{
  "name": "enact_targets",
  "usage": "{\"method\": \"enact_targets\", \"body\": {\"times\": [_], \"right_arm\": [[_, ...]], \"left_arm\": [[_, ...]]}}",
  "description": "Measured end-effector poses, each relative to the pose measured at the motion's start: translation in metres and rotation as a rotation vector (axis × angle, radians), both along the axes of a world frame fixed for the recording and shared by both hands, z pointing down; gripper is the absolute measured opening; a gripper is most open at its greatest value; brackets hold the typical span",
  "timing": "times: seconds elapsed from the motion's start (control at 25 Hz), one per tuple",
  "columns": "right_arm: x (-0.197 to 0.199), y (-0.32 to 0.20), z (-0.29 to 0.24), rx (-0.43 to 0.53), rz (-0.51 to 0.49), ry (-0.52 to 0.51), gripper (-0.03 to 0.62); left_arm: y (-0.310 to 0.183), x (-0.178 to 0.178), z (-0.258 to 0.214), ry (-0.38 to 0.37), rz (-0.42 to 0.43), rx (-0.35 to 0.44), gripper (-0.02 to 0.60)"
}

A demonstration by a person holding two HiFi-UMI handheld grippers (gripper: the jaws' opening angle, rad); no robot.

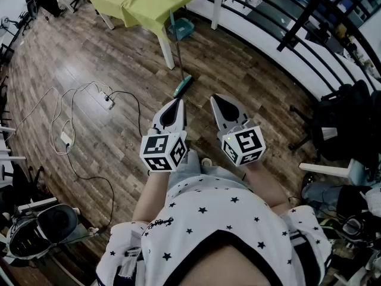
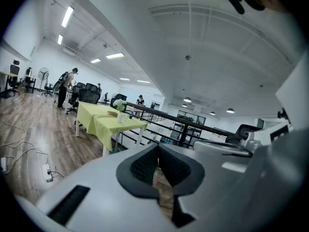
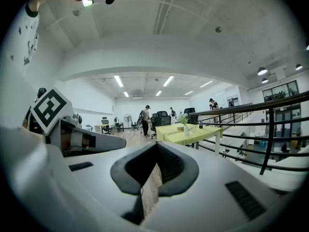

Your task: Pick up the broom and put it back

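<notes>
head view: the thin-poled broom, teal-headed, rests on the wood-plank floor by the yellow-draped worktop, ahead of the left tongs and right tongs, both pressed together, empty.

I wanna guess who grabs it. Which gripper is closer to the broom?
The left gripper: its tip almost reaches the broom head. The right gripper sits further to the side.

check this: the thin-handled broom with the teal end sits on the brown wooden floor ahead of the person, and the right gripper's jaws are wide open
Not wide open: the right gripper view shows the jaws of the right gripper shut, nothing between them. The rest stands: the thin-handled broom with the teal end sits on the brown wooden floor ahead of the person.
</notes>
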State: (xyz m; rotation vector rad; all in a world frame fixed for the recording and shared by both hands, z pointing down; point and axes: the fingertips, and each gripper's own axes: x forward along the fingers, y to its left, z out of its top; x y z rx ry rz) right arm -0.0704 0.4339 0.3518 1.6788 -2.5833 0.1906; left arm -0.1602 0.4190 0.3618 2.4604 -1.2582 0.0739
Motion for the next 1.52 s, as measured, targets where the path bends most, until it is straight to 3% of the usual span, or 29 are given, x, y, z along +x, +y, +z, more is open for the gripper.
{"method": "enact_targets", "body": {"times": [0.48, 1.52], "right_arm": [[-0.002, 0.039, -0.004, 0.021, 0.009, -0.011, -0.008], [-0.009, 0.024, 0.001, -0.006, -0.058, -0.026, -0.006]], "left_arm": [[0.039, -0.01, -0.005, -0.023, -0.005, 0.025, 0.012], [0.03, -0.01, 0.005, 0.015, -0.03, -0.025, 0.012]]}}
